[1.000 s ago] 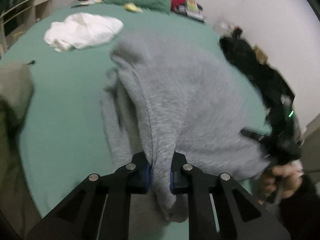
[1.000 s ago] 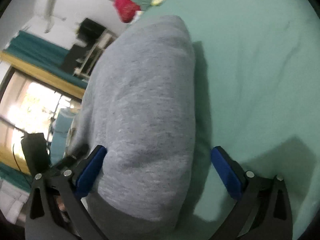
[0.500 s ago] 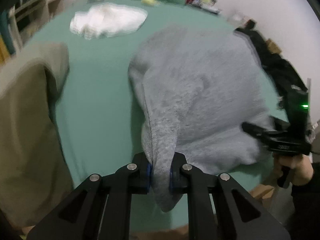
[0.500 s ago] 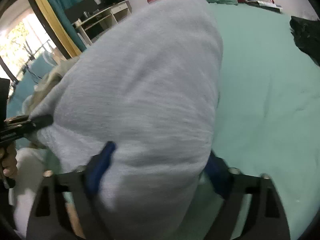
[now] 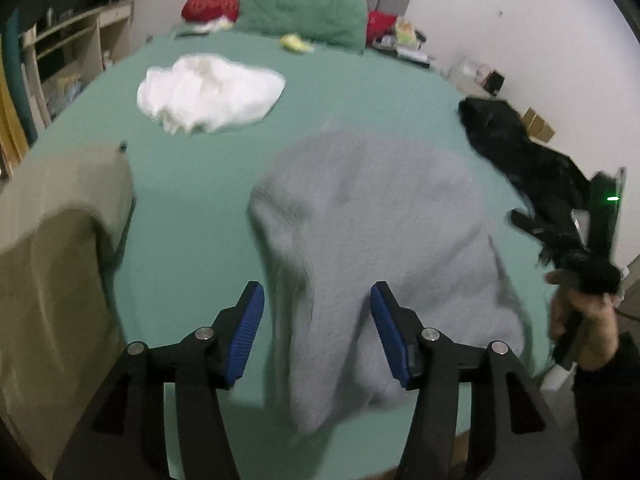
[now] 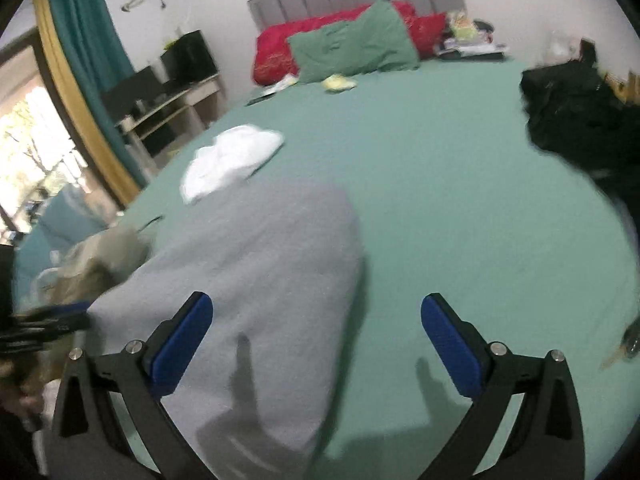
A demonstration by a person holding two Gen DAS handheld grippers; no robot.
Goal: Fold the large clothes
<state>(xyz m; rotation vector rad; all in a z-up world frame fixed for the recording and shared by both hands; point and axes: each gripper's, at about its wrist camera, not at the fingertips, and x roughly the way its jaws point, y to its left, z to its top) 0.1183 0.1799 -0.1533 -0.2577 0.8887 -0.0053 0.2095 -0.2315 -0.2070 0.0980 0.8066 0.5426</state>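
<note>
A large grey sweatshirt point(image 5: 380, 232) lies bunched on the green bed point(image 5: 192, 208), with one part hanging toward the near edge. My left gripper point(image 5: 317, 300) is open, its blue pads either side of that hanging part without pinching it. The sweatshirt also shows in the right wrist view point(image 6: 256, 280). My right gripper point(image 6: 316, 320) is open and empty above the garment's right edge. The right gripper also appears at the right of the left wrist view point(image 5: 560, 232), held in a hand.
A white garment point(image 5: 208, 96) lies further up the bed. A black garment point(image 5: 520, 152) lies at the right edge. A khaki garment point(image 5: 52, 272) hangs at the near left. Green and red pillows point(image 5: 300, 12) sit at the headboard. Shelves point(image 6: 172, 96) stand on the left.
My left gripper opened and let go of the grey sweatshirt's fold. The sweatshirt dropped onto the bed. My right gripper pulled back from under the cloth and now stands clear of it.
</note>
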